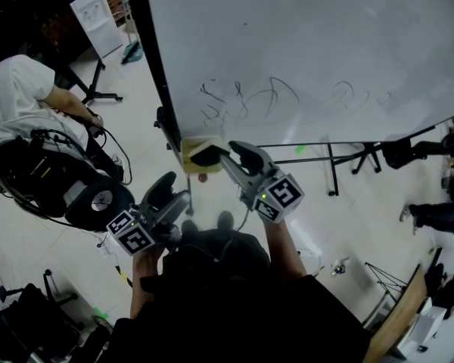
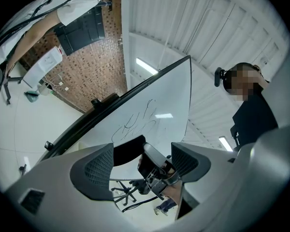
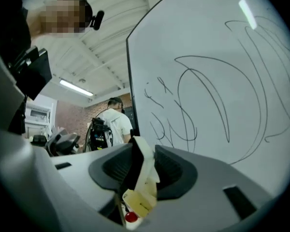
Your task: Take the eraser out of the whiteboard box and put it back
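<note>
A whiteboard (image 1: 310,44) with dark scribbles fills the top of the head view. A yellowish box (image 1: 189,165) hangs at its lower left corner. My right gripper (image 1: 225,154) is at the box's top, shut on the eraser (image 1: 208,155), whose dark felt side shows. In the right gripper view the eraser (image 3: 146,178) stands edge-on between the jaws, black felt on one side, cream body on the other, with the box (image 3: 137,204) just below it. My left gripper (image 1: 174,193) hangs lower left, open and empty. In the left gripper view (image 2: 142,166) it looks towards the right gripper (image 2: 157,170).
A person in a white shirt (image 1: 15,89) stands at the left beside black equipment and cables (image 1: 53,180). The whiteboard's stand legs (image 1: 333,165) cross the floor to the right. A small red knob (image 1: 203,178) shows under the box. A second small board (image 1: 98,13) stands at the far left.
</note>
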Motion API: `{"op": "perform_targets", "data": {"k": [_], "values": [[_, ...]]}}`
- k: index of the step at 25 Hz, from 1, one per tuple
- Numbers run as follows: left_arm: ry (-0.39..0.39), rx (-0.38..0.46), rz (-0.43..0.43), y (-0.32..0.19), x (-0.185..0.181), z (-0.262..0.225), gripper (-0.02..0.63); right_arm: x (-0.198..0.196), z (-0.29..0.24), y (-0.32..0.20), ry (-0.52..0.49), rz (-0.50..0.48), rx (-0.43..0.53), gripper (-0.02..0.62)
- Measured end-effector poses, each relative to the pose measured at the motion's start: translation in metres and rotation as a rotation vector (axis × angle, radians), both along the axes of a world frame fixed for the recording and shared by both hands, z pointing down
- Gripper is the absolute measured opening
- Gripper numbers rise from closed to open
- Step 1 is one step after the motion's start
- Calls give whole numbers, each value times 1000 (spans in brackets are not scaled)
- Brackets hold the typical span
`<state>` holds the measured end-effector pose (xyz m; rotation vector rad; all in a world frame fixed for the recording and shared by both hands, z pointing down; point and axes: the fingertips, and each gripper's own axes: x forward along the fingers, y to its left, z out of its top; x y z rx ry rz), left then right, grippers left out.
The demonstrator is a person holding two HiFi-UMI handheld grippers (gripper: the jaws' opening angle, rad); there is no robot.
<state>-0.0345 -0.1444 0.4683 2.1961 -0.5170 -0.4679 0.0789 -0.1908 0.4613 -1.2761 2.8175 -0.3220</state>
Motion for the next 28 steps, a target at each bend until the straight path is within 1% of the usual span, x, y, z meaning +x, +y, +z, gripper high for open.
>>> {"op": "perform_targets", "data": {"k": [3, 10, 14, 16, 19, 24, 28], "values": [[1, 2, 2, 0, 1, -1, 367, 6, -14, 1, -84, 14, 11, 167], [3, 6, 3, 1, 2, -3, 367, 16, -38, 5, -205, 35, 41, 167], [3, 8, -6, 1, 2, -3, 367, 22, -53, 6, -296, 41, 59, 167], [12, 5, -9, 3, 4, -3, 367, 29, -62, 10, -354, 47, 63, 167], [30, 6, 9, 1, 8, -8, 367, 42, -76, 15, -445, 76, 82, 167], [60, 21, -23, -2, -2, -24, 367, 47, -96, 12, -624, 70, 85, 167], [73, 26, -15, 0, 1, -32, 367, 60, -109, 13, -757, 82, 87, 166]]}}
